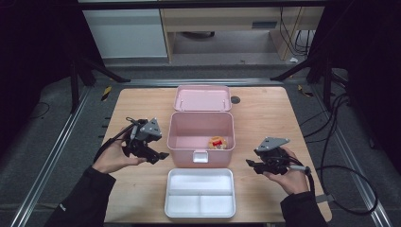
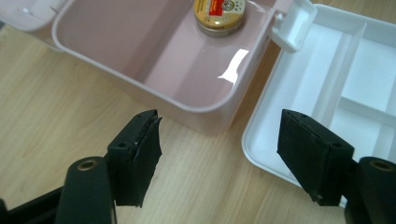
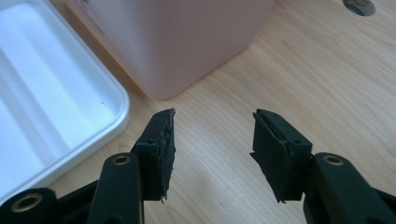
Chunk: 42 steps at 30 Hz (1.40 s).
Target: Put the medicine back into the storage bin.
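An open pink box (image 1: 178, 137) stands mid-table, its lid (image 1: 202, 98) laid back behind it. Inside, near the right front corner, lies a round gold tin with a red label (image 1: 218, 142) (image 2: 219, 15). A white divided tray (image 1: 200, 193) sits in front of the box. My left gripper (image 1: 163, 155) (image 2: 217, 156) hovers left of the box, jaws open and empty, pointed at the box's front corner (image 2: 212, 122) and the tray (image 2: 327, 88). My right gripper (image 1: 249, 163) (image 3: 214, 149) hangs right of the box (image 3: 187, 42), jaws apart with nothing between them.
The wooden table (image 1: 137, 189) has free room left and right of the box. A round cable hole (image 1: 235, 100) (image 3: 358, 5) lies behind the box at right. A white latch (image 1: 200, 156) (image 2: 292, 28) sticks out from the box front. Cables trail over the floor at right.
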{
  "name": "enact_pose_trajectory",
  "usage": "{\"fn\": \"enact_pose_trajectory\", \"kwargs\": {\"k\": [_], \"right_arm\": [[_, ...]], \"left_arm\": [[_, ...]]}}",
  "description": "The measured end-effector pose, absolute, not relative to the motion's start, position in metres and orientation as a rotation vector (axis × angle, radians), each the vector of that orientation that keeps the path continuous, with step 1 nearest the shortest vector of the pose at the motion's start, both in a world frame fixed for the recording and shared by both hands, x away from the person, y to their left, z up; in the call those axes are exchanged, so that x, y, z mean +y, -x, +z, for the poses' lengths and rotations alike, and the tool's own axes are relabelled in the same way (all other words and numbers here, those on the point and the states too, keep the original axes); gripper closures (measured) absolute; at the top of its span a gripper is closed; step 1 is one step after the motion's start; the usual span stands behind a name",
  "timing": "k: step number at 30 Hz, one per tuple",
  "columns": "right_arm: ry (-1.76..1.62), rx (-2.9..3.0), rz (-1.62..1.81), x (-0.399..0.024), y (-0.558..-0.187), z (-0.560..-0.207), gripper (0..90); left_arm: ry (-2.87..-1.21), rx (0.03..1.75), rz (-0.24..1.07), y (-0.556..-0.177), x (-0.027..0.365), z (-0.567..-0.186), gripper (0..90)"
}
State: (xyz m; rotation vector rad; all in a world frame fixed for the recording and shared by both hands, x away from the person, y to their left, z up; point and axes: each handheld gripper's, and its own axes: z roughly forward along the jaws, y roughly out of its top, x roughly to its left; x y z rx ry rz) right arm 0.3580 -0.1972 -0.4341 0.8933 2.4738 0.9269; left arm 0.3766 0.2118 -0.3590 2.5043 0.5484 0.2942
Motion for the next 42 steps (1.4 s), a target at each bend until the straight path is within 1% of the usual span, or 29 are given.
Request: {"fn": "enact_pose_trajectory", "kwargs": {"k": [2, 7, 12, 19, 26, 35, 42], "right_arm": [[-0.874, 2.486, 0.936, -0.194, -0.356, -0.433, 49.0], [-0.822, 2.526, 0.976, -0.185, -0.350, -0.433, 50.5], [-0.750, 2.575, 0.975, -0.174, -0.345, -0.433, 51.3], [-0.641, 2.657, 0.984, -0.153, -0.335, -0.435, 52.3], [-0.543, 2.730, 0.966, -0.139, -0.327, -0.441, 54.0], [-0.428, 2.813, 0.928, -0.125, -0.321, -0.451, 54.4], [-0.410, 2.861, 0.899, -0.120, -0.320, -0.459, 56.7]], "left_arm": [[-2.501, 0.551, 0.285, -0.374, 0.215, -0.362, 30.4], [-2.521, 0.572, 0.253, -0.359, 0.229, -0.387, 30.9], [-2.525, 0.570, 0.221, -0.350, 0.232, -0.402, 31.4], [-2.555, 0.526, 0.155, -0.338, 0.219, -0.430, 33.1], [-2.569, 0.475, 0.131, -0.330, 0.204, -0.438, 37.4], [-2.595, 0.422, 0.095, -0.329, 0.189, -0.451, 41.0], [-2.617, 0.387, 0.069, -0.326, 0.181, -0.461, 44.1]]}}
